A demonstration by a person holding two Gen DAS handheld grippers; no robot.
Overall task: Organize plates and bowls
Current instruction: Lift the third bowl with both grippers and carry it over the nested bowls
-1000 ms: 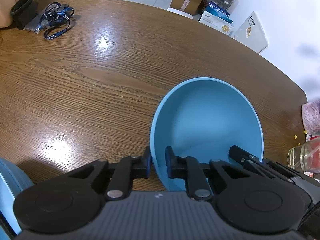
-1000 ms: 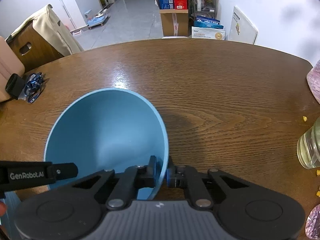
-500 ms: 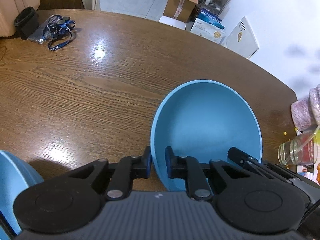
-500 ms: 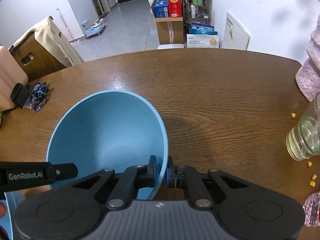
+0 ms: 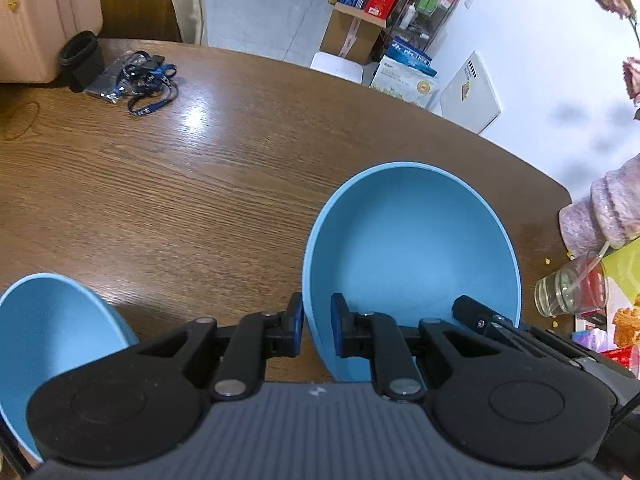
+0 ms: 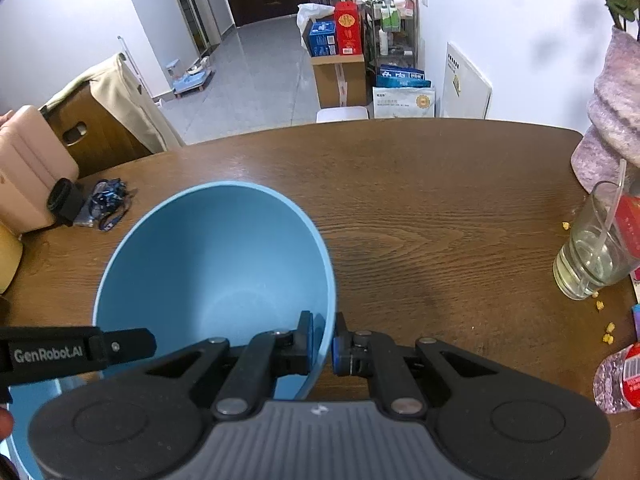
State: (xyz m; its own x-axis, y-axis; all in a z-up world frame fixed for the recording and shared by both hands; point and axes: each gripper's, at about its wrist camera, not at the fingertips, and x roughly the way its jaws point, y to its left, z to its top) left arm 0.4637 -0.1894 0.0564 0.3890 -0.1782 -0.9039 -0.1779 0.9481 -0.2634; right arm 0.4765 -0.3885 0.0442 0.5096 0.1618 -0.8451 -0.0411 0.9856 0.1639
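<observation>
We pinch the blue bowl (image 5: 412,256) on opposite rim walls, left gripper (image 5: 317,326) and right gripper (image 6: 322,338) each clamped one finger inside, one outside, holding it level above the wooden table (image 5: 180,184), likely to nest in the second blue bowl (image 5: 48,340) lower left.

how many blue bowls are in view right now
2: one blue bowl is clamped at its rim by both grippers; a second bowl sits lower left, partly hidden.
</observation>
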